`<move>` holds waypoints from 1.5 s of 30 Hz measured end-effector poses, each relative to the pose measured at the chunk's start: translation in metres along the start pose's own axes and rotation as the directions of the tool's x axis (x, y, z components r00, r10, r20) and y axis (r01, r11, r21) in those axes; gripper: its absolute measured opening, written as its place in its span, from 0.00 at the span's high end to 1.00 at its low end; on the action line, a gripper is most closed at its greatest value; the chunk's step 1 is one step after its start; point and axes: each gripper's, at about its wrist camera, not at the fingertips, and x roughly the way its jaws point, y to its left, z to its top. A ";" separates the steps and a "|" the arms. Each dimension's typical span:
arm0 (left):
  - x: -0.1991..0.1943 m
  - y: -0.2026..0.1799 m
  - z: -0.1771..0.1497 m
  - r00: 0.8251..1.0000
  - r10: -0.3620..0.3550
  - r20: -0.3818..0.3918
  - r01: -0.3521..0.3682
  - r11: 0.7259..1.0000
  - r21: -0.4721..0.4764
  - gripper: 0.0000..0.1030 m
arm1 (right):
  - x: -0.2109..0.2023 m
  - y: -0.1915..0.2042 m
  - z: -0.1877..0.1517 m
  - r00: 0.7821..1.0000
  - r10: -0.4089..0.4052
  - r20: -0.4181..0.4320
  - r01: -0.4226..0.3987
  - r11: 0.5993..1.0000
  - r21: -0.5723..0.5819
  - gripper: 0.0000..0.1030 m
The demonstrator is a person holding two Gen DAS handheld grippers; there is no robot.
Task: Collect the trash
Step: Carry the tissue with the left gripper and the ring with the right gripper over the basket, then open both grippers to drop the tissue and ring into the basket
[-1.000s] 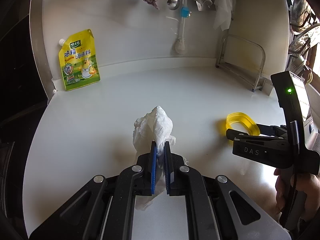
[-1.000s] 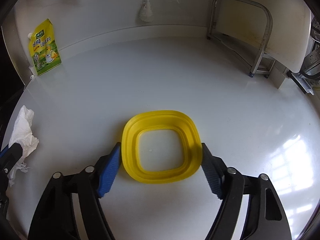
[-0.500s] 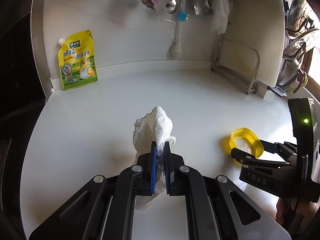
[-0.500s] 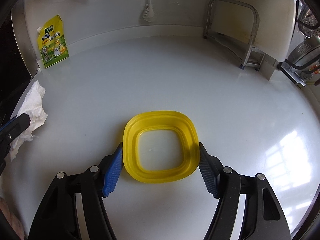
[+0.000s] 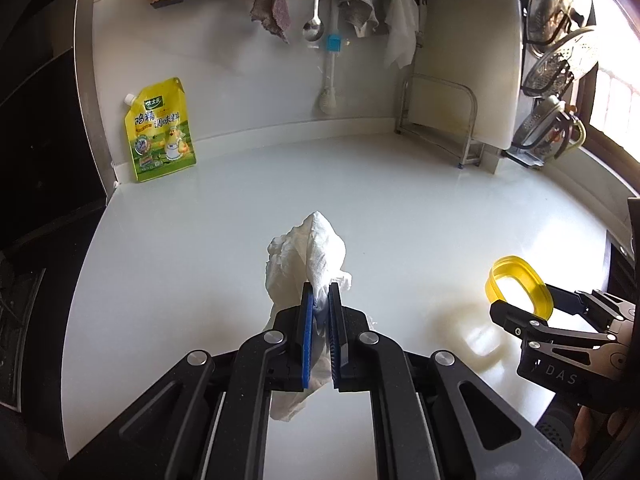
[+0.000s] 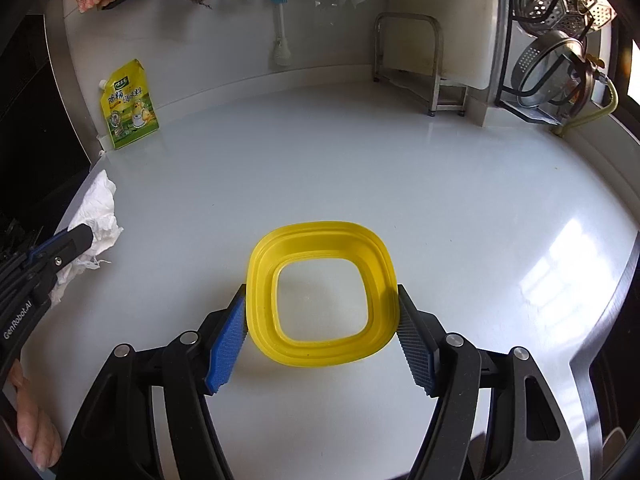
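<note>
My left gripper [image 5: 319,294] is shut on a crumpled white paper tissue [image 5: 307,254] and holds it above the white counter [image 5: 400,208]. The tissue also shows at the left of the right wrist view [image 6: 94,216]. My right gripper [image 6: 320,308] is shut on a yellow square plastic ring [image 6: 322,296], its blue pads [image 6: 228,340] pressed against the ring's two sides. The ring is lifted off the counter; in the left wrist view [image 5: 520,286] it hangs at the right with its shadow below.
A yellow seasoning pouch [image 5: 160,132] leans on the back wall at the left. A metal rack [image 5: 440,120] with a white board stands at the back right. Cloths, a spoon and a brush [image 5: 330,76] hang on the wall. Pot racks [image 6: 560,48] are far right.
Both grippers have pulled back and risen from the counter. The right gripper has lifted the yellow ring and moved to the right, away from the left gripper. The tissue stays clamped.
</note>
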 end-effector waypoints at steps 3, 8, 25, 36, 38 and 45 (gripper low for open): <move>-0.017 -0.008 -0.012 1.000 -0.012 0.003 0.012 1.000 0.024 0.93 | -0.023 -0.001 -0.019 1.000 -0.002 0.018 0.002 1.000 0.012 0.35; -0.048 -0.016 -0.033 0.999 -0.039 0.005 0.039 0.999 0.026 0.93 | -0.070 -0.004 -0.062 0.997 0.001 0.072 -0.004 0.999 0.042 0.35; -0.127 -0.102 -0.131 0.973 -0.219 -0.069 0.224 0.972 0.071 0.92 | -0.182 -0.054 -0.227 0.992 -0.081 0.096 0.067 0.989 0.135 0.35; -0.111 -0.138 -0.193 0.952 -0.226 -0.205 0.249 0.964 0.096 0.92 | -0.170 -0.067 -0.272 0.998 -0.038 0.046 0.031 0.989 0.141 0.35; -0.107 -0.139 -0.197 0.952 -0.218 -0.216 0.244 0.965 0.101 0.92 | -0.166 -0.069 -0.276 0.999 -0.033 0.039 0.027 0.989 0.145 0.35; -0.105 -0.136 -0.195 0.958 -0.201 -0.206 0.223 0.970 0.093 0.74 | -0.160 -0.071 -0.270 0.997 -0.011 0.078 -0.001 0.987 0.159 0.32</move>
